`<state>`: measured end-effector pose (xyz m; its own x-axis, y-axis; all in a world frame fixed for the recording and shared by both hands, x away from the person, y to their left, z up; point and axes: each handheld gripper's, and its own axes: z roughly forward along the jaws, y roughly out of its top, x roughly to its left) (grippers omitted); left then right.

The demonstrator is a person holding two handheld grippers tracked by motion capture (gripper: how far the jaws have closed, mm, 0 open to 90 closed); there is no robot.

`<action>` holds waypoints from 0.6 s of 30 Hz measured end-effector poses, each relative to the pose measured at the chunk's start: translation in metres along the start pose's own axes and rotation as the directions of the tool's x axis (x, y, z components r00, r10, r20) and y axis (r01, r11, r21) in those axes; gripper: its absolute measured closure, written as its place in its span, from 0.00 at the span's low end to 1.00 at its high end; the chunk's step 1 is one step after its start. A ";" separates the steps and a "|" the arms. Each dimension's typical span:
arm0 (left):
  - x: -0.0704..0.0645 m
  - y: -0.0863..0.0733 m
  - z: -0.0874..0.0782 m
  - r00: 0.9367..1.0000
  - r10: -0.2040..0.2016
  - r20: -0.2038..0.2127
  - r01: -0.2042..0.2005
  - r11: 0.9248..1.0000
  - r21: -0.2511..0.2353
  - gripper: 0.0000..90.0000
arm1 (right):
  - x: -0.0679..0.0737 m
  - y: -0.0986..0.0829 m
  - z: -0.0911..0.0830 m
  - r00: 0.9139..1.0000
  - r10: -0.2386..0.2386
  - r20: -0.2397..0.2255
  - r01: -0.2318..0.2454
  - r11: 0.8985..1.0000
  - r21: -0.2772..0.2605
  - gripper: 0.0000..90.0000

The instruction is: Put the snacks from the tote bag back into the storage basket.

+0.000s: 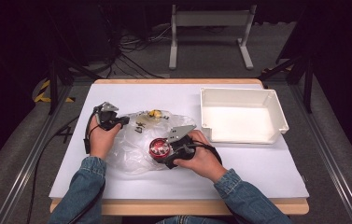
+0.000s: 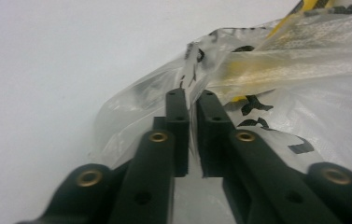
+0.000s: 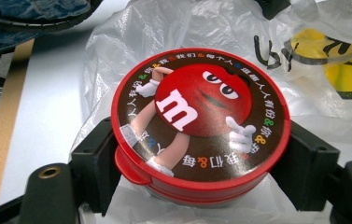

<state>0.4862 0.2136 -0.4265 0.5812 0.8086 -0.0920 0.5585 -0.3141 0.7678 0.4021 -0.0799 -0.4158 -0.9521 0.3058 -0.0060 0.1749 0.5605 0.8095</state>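
The round red candy tin (image 3: 200, 123) is lying flat, lid up, on the clear plastic bag (image 1: 131, 140), near the bag's front right edge. The right gripper (image 1: 164, 150) is clamping the tin: in the right gripper view its two black jaws are pressing against opposite sides of the tin's rim, spread to the tin's full width. The bag is spreading across the white table surface (image 1: 239, 168), to the left of the tin. A yellow item (image 3: 346, 60) is sitting inside the bag, beyond the tin on its far side. The left gripper (image 2: 191, 109) is working at the bag's far left edge, well apart from the tin; its jaws are standing almost closed, pinching a thin fold of the bag's film between them. A white bin (image 1: 276, 112) is standing to the right of the tin, apart from the bag.
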 end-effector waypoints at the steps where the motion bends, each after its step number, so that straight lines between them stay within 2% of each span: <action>1: -0.001 0.001 -0.002 1.000 0.003 0.009 -0.003 1.000 -0.003 0.88 | 0.000 0.000 0.000 1.000 -0.002 -0.003 0.002 1.000 -0.003 0.28; 2: -0.004 0.003 -0.004 1.000 0.006 0.027 -0.006 1.000 -0.009 0.83 | 0.000 0.001 0.000 1.000 0.000 -0.003 0.000 1.000 -0.006 0.28; 5: -0.013 0.010 -0.016 0.997 0.026 0.079 -0.021 0.998 -0.058 0.58 | 0.000 0.002 -0.001 1.000 0.001 -0.001 -0.001 1.000 -0.014 0.28; 6: -0.013 0.010 -0.016 0.997 0.026 0.079 -0.021 0.998 -0.058 0.51 | 0.000 0.002 -0.001 1.000 0.001 -0.001 -0.001 1.000 -0.014 0.28; 7: -0.017 0.013 -0.023 0.995 0.039 0.095 -0.032 0.997 -0.072 0.51 | -0.001 0.003 -0.002 1.000 0.002 0.003 -0.002 1.000 -0.016 0.28; 10: -0.026 0.019 -0.038 0.991 0.079 0.107 -0.066 0.991 -0.120 0.32 | -0.003 0.006 -0.004 1.000 0.002 0.010 -0.002 1.000 -0.023 0.28; 14: -0.034 0.024 -0.055 0.986 0.084 0.146 -0.060 0.985 -0.164 0.27 | -0.004 0.008 -0.006 1.000 -0.002 0.014 0.003 1.000 -0.019 0.28; 18: -0.039 0.028 -0.072 0.983 0.112 0.145 -0.082 0.978 -0.193 0.23 | -0.005 0.013 -0.008 1.000 -0.003 0.018 0.003 1.000 -0.022 0.28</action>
<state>0.4365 0.2094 -0.3562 0.7196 0.6876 -0.0968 0.3838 -0.2776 0.8807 0.4077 -0.0801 -0.4008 -0.9478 0.3182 -0.0187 0.1665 0.5445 0.8221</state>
